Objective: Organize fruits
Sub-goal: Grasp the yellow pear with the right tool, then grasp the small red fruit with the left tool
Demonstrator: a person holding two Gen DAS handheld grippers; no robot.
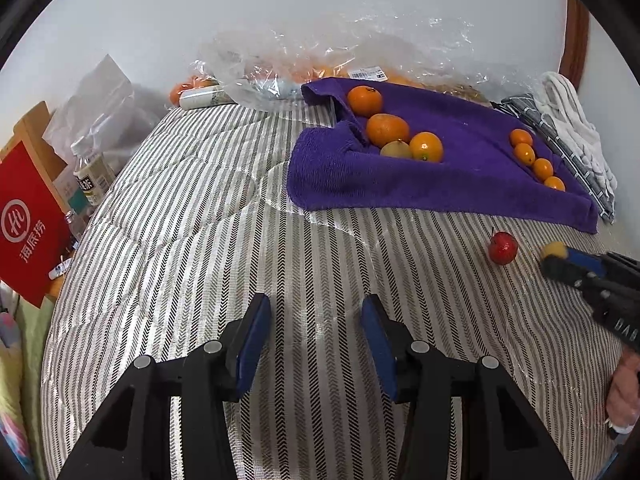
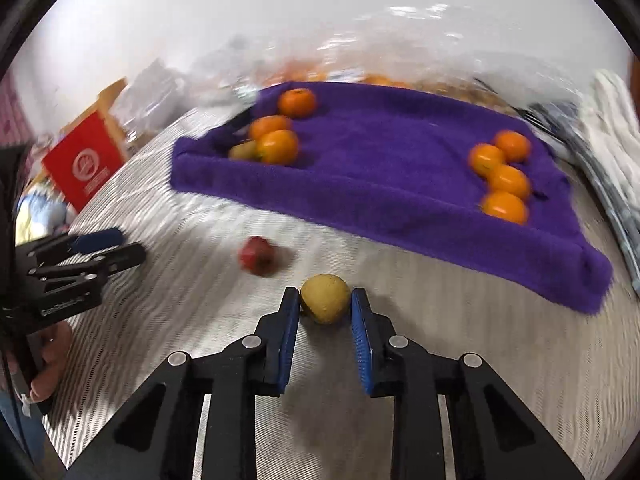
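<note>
On the striped bedcover: purple towel holding two fruit groups. Left group, three oranges plus one greenish-yellow fruit; right row, four small oranges. One red fruit loose beside the towel. Right gripper jaws clamped on one yellow fruit. Left gripper jaws apart, empty.

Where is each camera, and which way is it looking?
Left wrist: rides the open left gripper, looking across the striped bed cover at the purple towel; the person's right hand shows.
Right wrist: rides the right gripper, whose fingers flank the round yellow fruit; left hand shows.
Shared: towel, small red fruit.
</note>
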